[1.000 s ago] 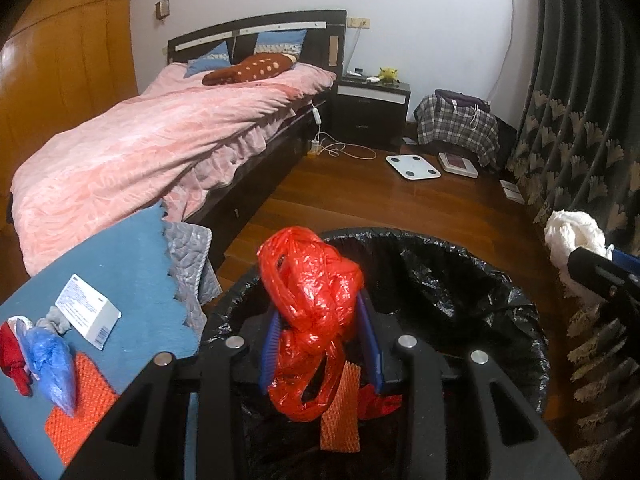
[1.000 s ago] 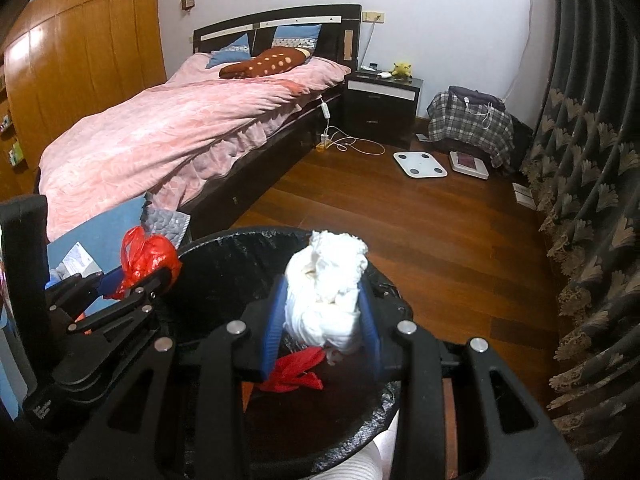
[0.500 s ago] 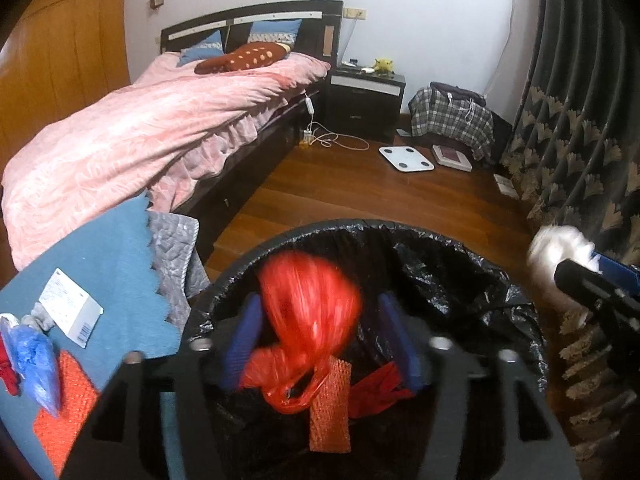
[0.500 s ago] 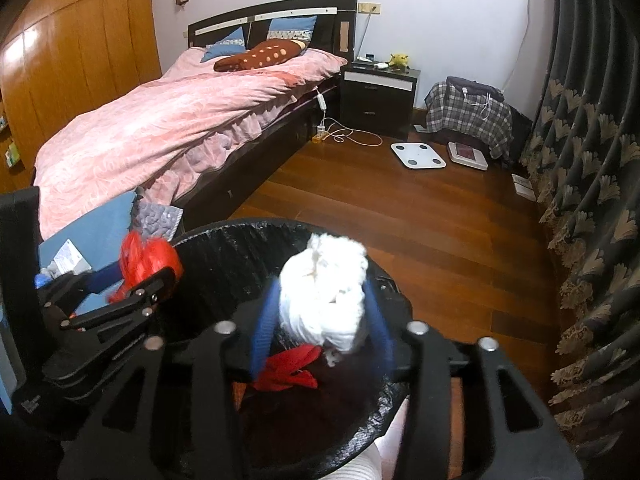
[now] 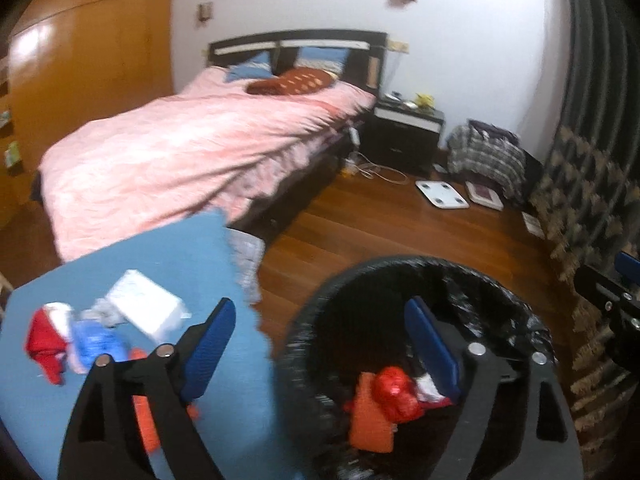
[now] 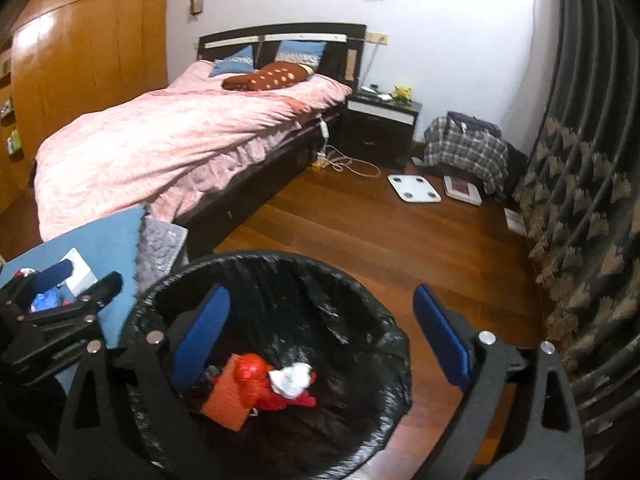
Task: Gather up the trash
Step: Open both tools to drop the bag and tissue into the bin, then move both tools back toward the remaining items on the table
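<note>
We see the round bin lined with a black plastic bag (image 6: 360,300) holding a crumpled red plastic bag (image 6: 256,376), an orange mesh piece (image 6: 226,400) and a white paper wad (image 6: 292,378), all below our spread, empty right gripper (image 6: 320,336). Our left gripper (image 5: 320,344) also gapes empty. Only its view shows more litter on the blue cloth (image 5: 180,264): a white box (image 5: 146,310), label unreadable.

left wrist: above bin (image 5: 400,280), facing bed (image 5: 180,152) | right wrist: same | shared: bin, bed
</note>
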`<state>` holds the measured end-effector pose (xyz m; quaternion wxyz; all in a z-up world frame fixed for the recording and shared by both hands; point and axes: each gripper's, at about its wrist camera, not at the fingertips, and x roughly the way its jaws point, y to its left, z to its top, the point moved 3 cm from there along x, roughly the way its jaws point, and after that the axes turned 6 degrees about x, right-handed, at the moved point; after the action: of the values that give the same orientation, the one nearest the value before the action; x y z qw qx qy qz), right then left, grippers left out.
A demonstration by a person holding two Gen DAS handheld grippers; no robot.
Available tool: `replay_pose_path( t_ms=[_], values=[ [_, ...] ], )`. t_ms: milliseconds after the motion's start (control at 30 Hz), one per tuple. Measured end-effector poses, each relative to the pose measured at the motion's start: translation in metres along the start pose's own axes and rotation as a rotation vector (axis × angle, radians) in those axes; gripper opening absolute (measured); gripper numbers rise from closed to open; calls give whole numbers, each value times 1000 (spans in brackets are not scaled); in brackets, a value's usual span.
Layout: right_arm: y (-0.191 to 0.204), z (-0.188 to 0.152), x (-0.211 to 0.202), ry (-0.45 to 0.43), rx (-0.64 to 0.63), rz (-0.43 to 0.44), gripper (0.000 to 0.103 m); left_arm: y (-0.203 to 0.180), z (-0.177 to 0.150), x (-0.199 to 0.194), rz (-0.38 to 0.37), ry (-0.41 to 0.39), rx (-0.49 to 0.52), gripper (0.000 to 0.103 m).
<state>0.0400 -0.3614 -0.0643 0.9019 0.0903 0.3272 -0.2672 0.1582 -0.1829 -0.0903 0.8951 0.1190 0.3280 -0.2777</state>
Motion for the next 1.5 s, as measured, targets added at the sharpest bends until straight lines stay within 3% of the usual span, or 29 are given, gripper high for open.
replay_pose_path(
  t_ms=[400, 933, 1500],
  values=[
    [98, 18, -40, -65, -141, 131, 93, 108, -12, -77, 201, -77, -146, 95],
    [241, 6, -77, -65, -291, 328, 93, 218, -70, -145, 403, -68, -233, 97],
    [330, -16, -87, -30, -407, 411, 93, 288, -114, -168, 494, -38, -338, 97]
  ],
)
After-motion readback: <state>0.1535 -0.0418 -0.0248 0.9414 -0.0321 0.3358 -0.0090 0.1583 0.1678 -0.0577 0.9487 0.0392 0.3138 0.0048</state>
